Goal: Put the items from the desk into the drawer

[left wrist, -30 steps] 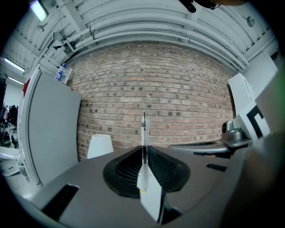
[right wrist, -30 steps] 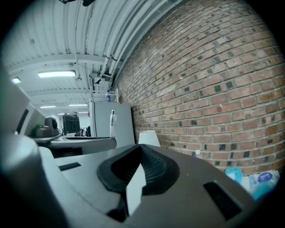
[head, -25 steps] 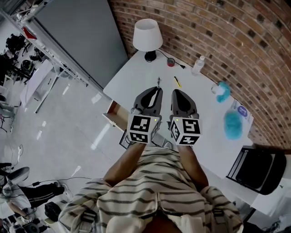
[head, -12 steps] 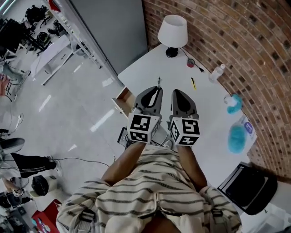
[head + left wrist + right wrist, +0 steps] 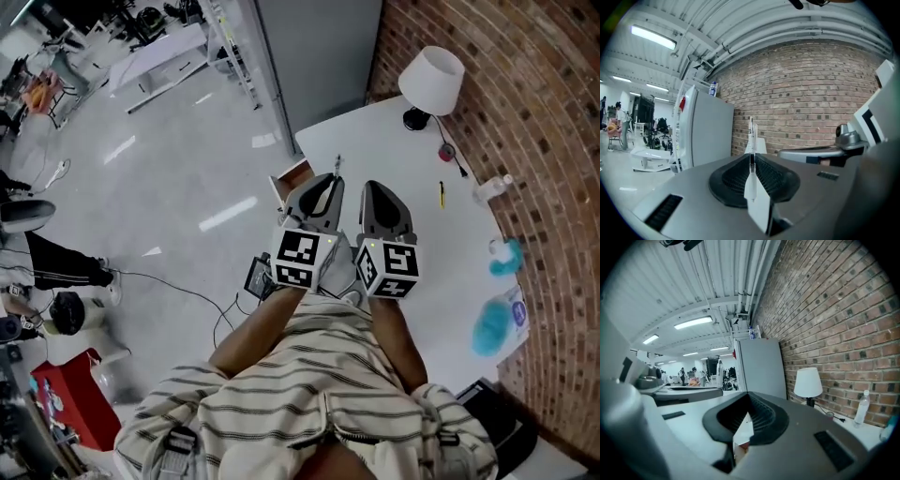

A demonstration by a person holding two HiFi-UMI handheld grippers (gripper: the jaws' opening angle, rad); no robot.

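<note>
A white pen (image 5: pixel 751 140) stands upright between the jaws of my left gripper (image 5: pixel 751 159), which is shut on it. In the head view the pen's tip (image 5: pixel 337 166) sticks out past the left gripper (image 5: pixel 330 182), above the near left corner of the white desk (image 5: pixel 403 234). An open wooden drawer (image 5: pixel 289 178) shows just left of that gripper. My right gripper (image 5: pixel 373 187) is held beside it over the desk, shut with nothing in it (image 5: pixel 749 401). A yellow pen (image 5: pixel 442 194), a red tape roll (image 5: pixel 447 151) and a clear bottle (image 5: pixel 491 191) lie farther back on the desk.
A white lamp (image 5: pixel 430 81) stands at the desk's far corner by the brick wall. Blue items (image 5: pixel 490 325) lie at the desk's right end, with a dark chair (image 5: pixel 487 412) beyond. A grey cabinet (image 5: pixel 314 47) stands left of the desk. Cables and gear lie on the floor (image 5: pixel 187 216).
The head view has swung left, so the desk and lamp now sit further right. Both grippers keep the same pose, the left still holding the pen.
</note>
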